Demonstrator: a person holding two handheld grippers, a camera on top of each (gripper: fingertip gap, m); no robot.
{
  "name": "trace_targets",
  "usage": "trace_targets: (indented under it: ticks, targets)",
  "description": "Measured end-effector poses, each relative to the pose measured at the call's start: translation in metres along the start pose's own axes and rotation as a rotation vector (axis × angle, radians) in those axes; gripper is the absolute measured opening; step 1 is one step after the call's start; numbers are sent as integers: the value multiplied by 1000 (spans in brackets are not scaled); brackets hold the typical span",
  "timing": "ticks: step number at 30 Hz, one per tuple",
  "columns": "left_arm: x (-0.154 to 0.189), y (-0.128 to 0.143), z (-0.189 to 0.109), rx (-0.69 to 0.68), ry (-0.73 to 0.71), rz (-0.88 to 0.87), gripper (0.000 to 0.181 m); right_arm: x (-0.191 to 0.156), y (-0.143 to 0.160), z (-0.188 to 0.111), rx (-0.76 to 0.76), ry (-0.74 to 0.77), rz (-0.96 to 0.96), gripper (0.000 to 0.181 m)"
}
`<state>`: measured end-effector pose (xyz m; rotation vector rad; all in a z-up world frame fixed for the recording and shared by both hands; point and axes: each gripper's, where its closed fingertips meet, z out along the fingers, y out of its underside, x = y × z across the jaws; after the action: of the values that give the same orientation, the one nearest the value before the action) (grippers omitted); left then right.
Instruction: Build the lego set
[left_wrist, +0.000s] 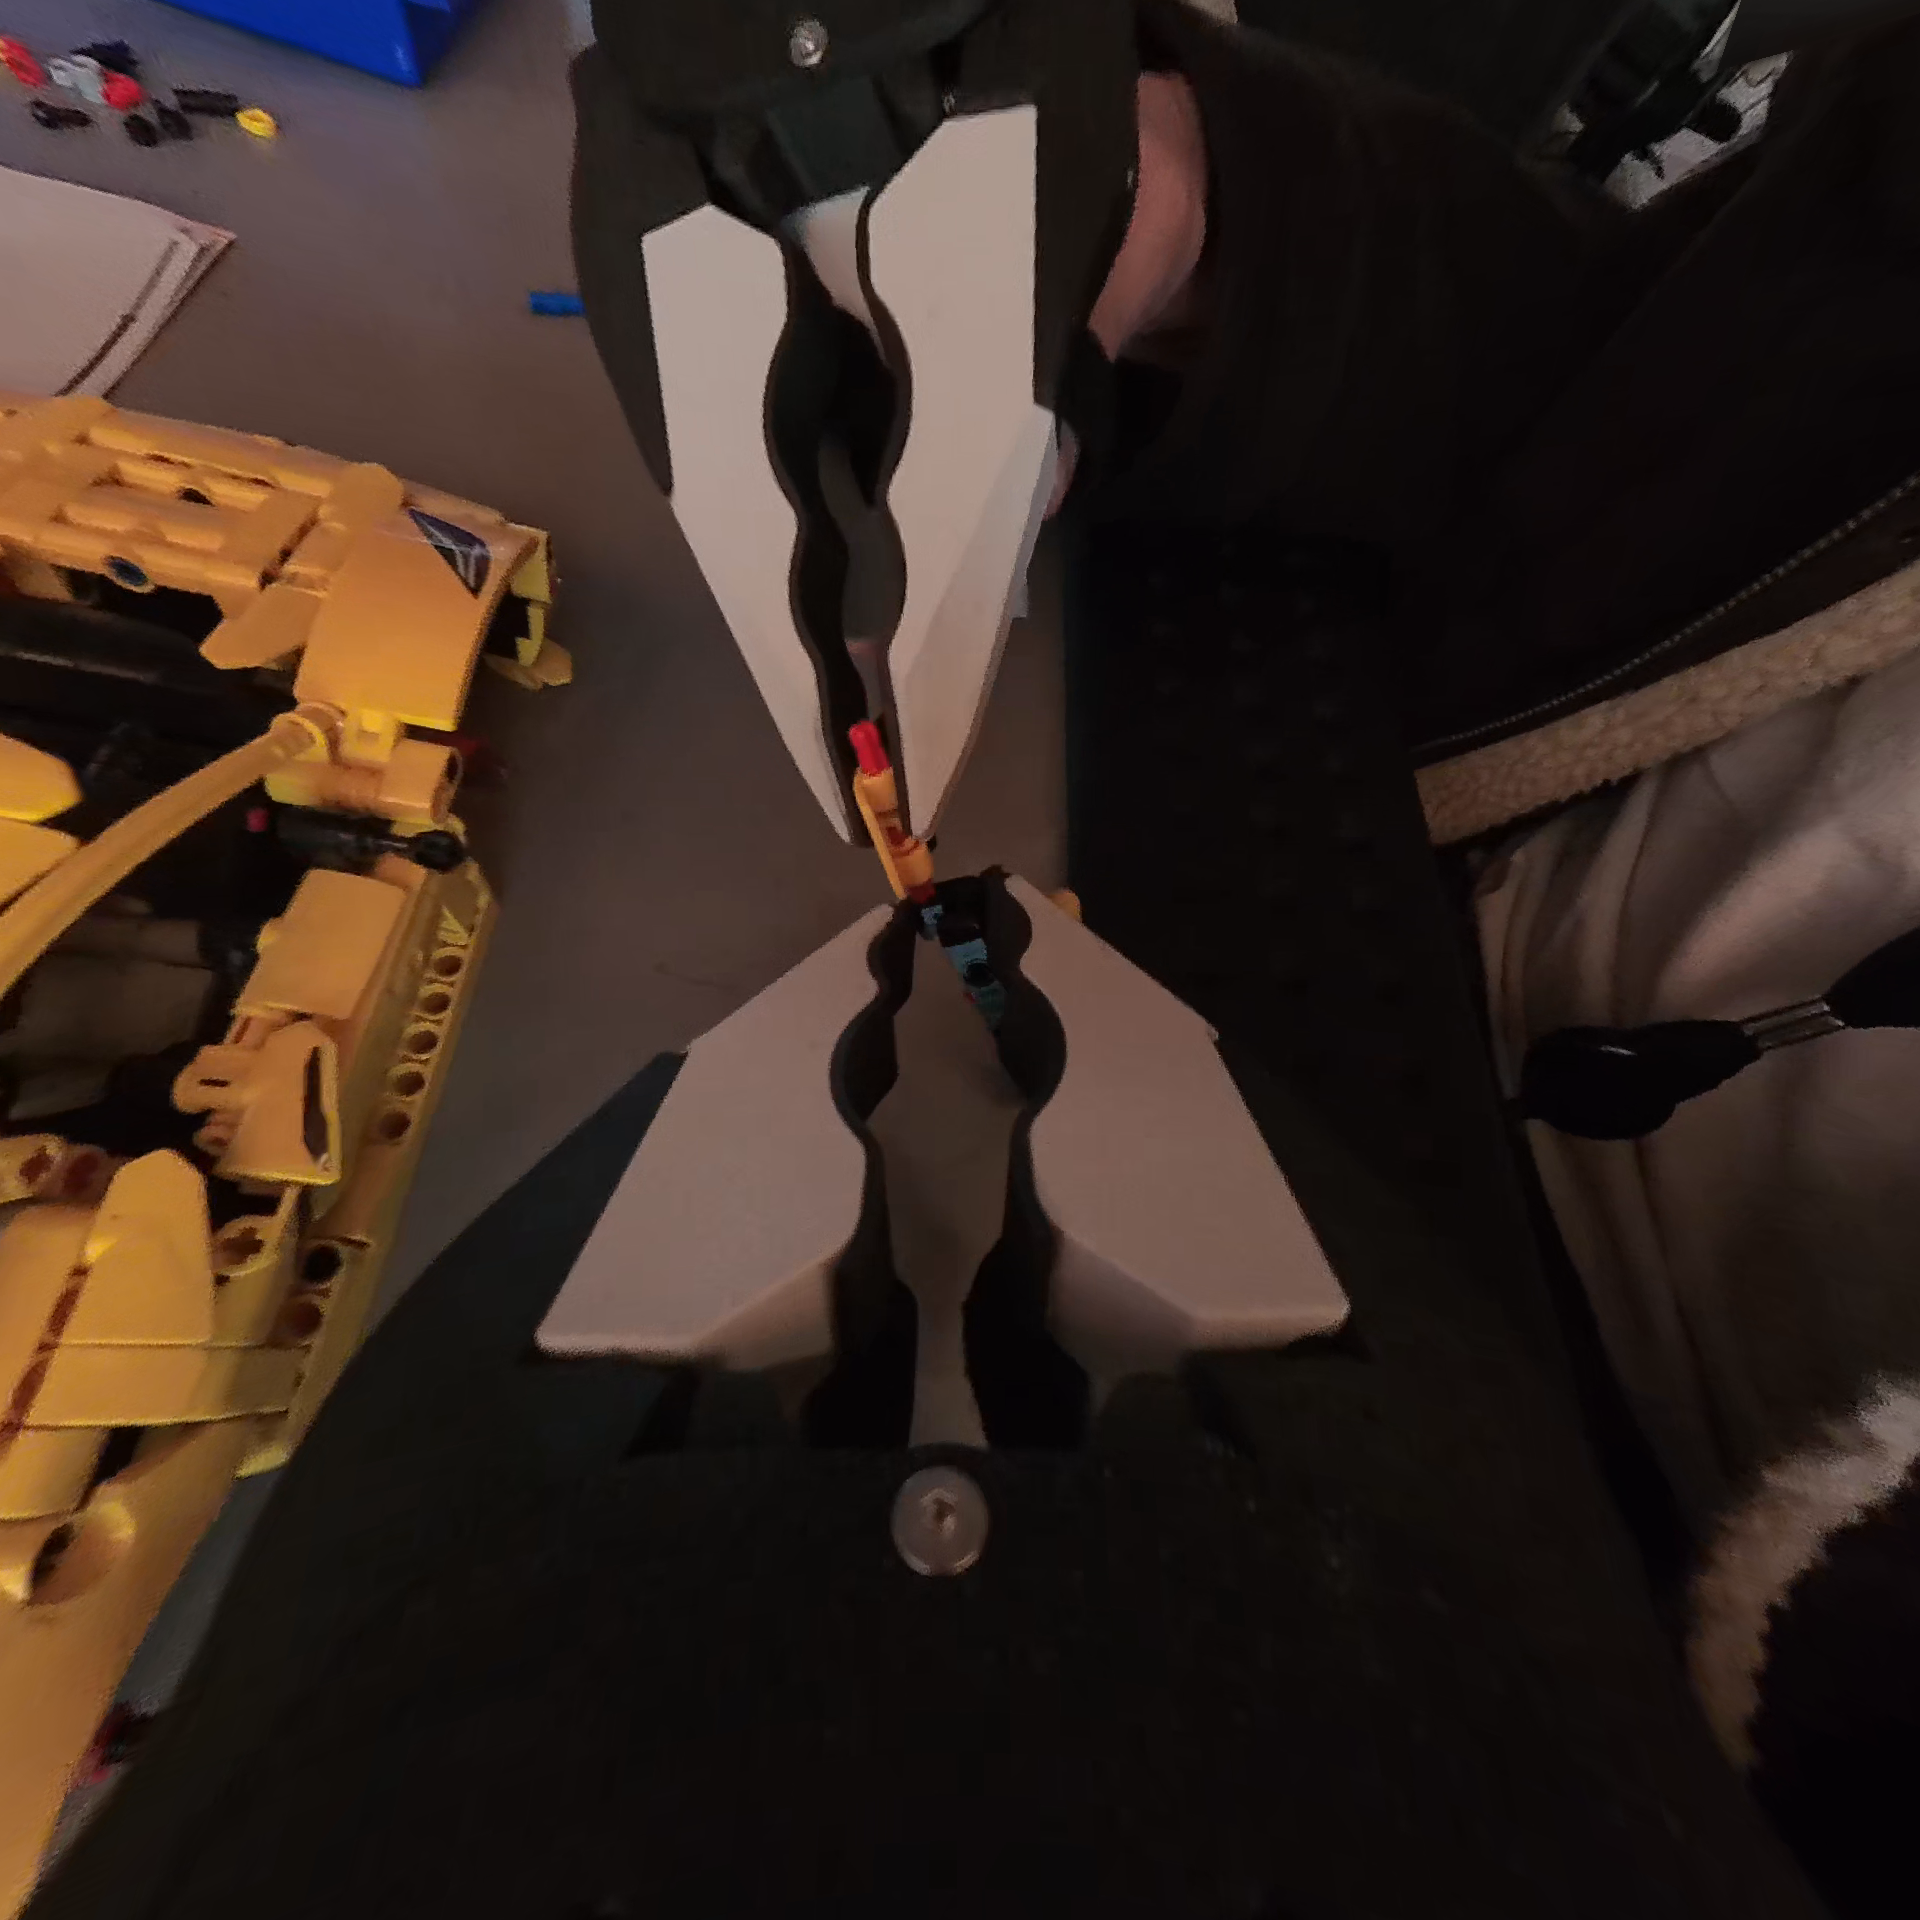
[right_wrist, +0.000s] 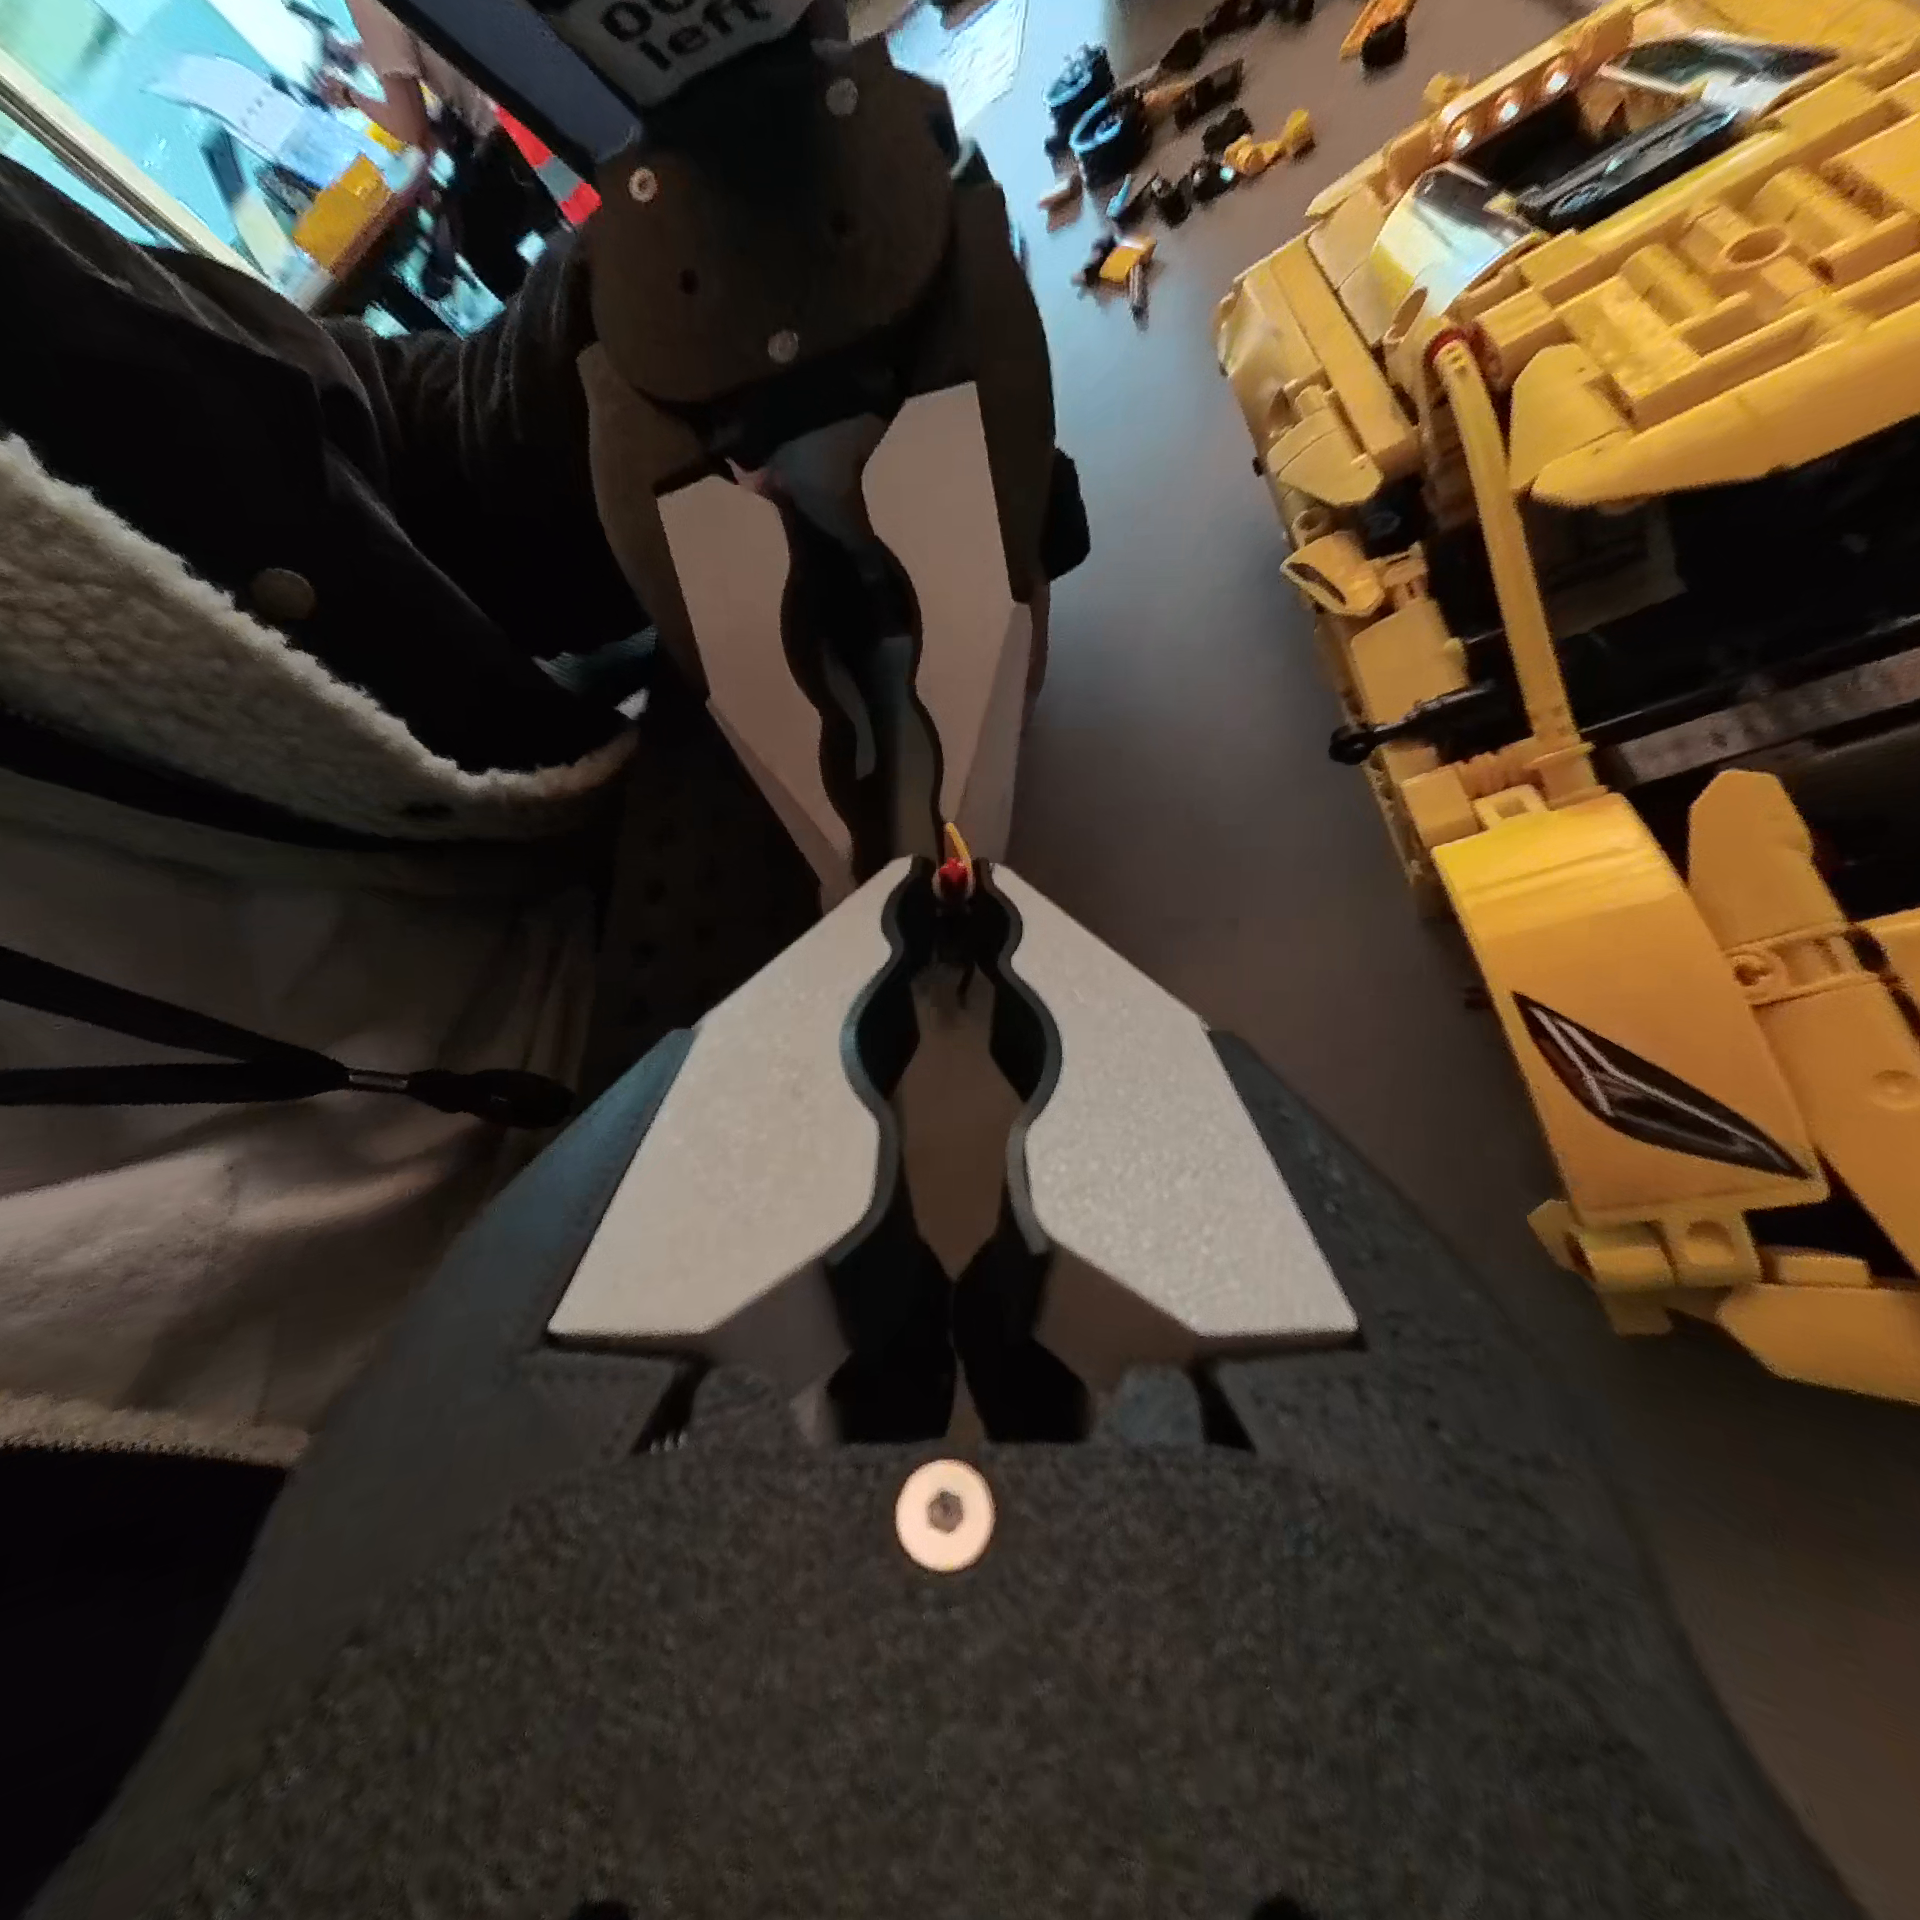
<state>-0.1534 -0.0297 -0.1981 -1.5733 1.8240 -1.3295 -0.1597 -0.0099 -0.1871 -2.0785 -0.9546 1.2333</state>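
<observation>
Claws tip to tip, right claw (left_wrist: 883, 821) clamped on yellow pin piece (left_wrist: 891, 831) with red end, left claw (left_wrist: 961, 914) clamped on small black-blue piece (left_wrist: 971, 966), yellow lego car (left_wrist: 260, 935) on table (left_wrist: 675, 779) beside.

Yellow car (left_wrist: 239, 935) crowds left, bare table (left_wrist: 644, 790) between, jacket (left_wrist: 1558, 416) right

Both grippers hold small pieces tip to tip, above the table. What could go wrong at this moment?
1. The right gripper pinches the yellow piece only at its fingertips; pushing may make it slip or twist.
2. The blue and black piece in the left gripper sits tilted, so they may misalign.
3. A dropped piece could fall beside the yellow car.
</observation>
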Motion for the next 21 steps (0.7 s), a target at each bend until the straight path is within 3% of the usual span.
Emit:
trace_targets:
  ticks: [5, 10, 14, 16, 21]
  targets:
    - [9, -28, -17, 182, 107, -79, 13, -15, -27, -16, 198, -142, 83, 6]
    - [8, -32, -23, 226, 147, -140, 14, -16, -33, -13, 210, -113, 18, 8]
    - [7, -43, -35, 323, 210, -213, 14, -13, -35, -12, 235, -46, -66, 31]
    - [5, -47, -44, 375, 264, -285, 14, -12, -45, -21, 308, 28, -185, 48]
    - [1, -60, -66, 538, 454, -489, 13, -17, -57, -24, 350, 334, -641, 57]
